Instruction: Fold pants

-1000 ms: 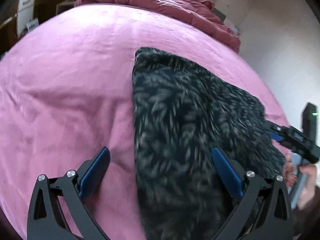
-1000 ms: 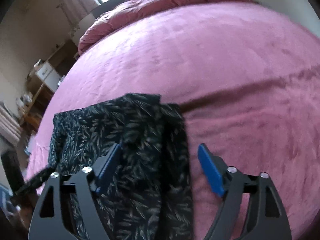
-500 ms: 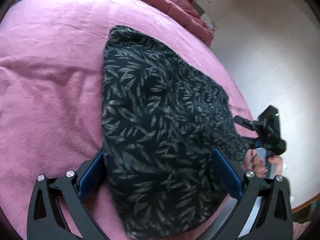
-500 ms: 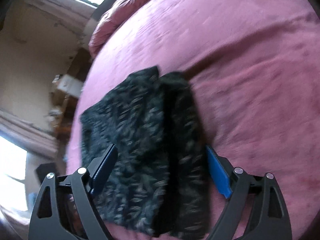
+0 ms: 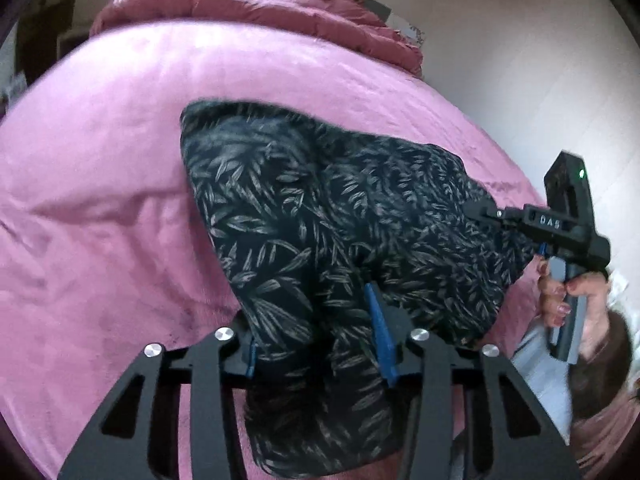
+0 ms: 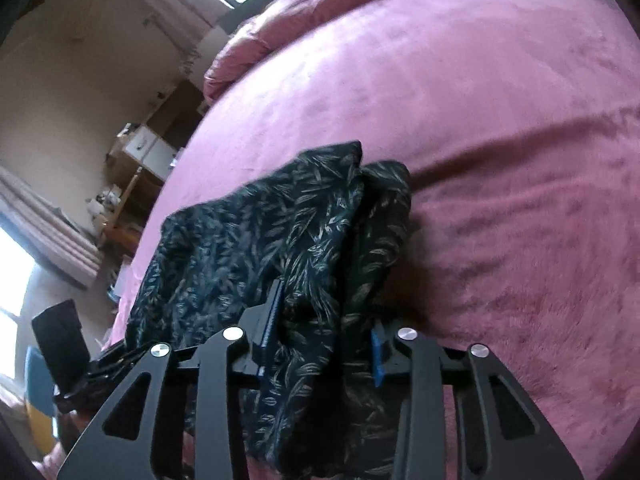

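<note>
The pants (image 5: 320, 216) are black with a pale leaf print and lie folded on the pink bed (image 5: 100, 184). My left gripper (image 5: 316, 336) is shut on their near left edge, cloth bunched between its blue pads (image 5: 380, 328). My right gripper (image 6: 324, 332) is shut on the near right edge of the pants (image 6: 280, 224), with fabric draped between its fingers. The near edge is lifted off the bed. The right gripper also shows in the left wrist view (image 5: 484, 212), at the right side of the pants.
A rolled pink duvet (image 5: 248, 4) lies along the far end of the bed. A white wall (image 5: 520, 60) stands to the right. Wooden shelves with clutter (image 6: 136, 168) stand to the left of the bed. Open pink bedsheet (image 6: 500, 120) stretches beyond the pants.
Both grippers went from open around the pants' near edge to shut on it. The near edge has risen off the bed.
</note>
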A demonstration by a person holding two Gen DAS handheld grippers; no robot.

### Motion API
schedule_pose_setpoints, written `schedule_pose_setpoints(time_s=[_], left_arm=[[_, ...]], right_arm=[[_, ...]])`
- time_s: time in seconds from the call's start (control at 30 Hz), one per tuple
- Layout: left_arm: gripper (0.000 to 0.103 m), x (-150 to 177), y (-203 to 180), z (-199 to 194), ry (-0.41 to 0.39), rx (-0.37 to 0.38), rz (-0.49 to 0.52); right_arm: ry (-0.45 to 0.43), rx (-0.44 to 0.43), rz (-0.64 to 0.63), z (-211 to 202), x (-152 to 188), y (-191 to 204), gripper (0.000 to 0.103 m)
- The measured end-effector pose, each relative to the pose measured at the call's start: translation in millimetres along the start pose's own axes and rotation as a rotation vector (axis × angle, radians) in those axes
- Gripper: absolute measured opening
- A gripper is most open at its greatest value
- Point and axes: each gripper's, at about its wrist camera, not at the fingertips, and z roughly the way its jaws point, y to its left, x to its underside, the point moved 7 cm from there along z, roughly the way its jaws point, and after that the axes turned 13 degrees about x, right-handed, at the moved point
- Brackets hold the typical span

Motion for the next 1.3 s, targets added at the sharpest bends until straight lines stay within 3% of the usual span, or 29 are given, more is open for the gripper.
schedule_pose_setpoints(time_s=[0.27, 0.47, 0.63, 0.87, 1.03, 1.1, 1.2, 1.3], left_arm=[[0.036, -16, -22, -31, -0.125, -0.082, 0.107], [0.036, -31, -8, -54, -0.197, -0.154, 0.164], [0.036, -65, 17, -46, -0.234, -0.207, 0.187], [0.037, -101, 47, -21, -0.243, -0.237, 0.169], [0.041, -106, 68, 5, -0.218, -0.275, 0.15], [0.049, -104, 77, 15, -0.204, -0.282, 0.098], [0.063, -86, 91, 16, -0.23, -0.265, 0.034], [0.063, -76, 89, 12, -0.248, -0.24, 0.018]], right_arm=[[-0.136, -0.025, -0.131, -17, -13, 32, 0.029], [-0.232, -0.007, -0.182, -12, -49, 54, 0.029], [-0.343, 0.017, -0.21, -3, -93, 64, 0.029], [-0.403, 0.023, -0.175, 28, -139, 63, 0.029], [-0.376, 0.046, -0.145, 55, -155, 54, 0.029], [-0.302, 0.081, -0.127, 77, -152, 44, 0.03], [-0.203, 0.168, -0.118, 102, -144, 25, 0.052], [-0.183, 0.183, -0.083, 102, -144, 17, 0.063]])
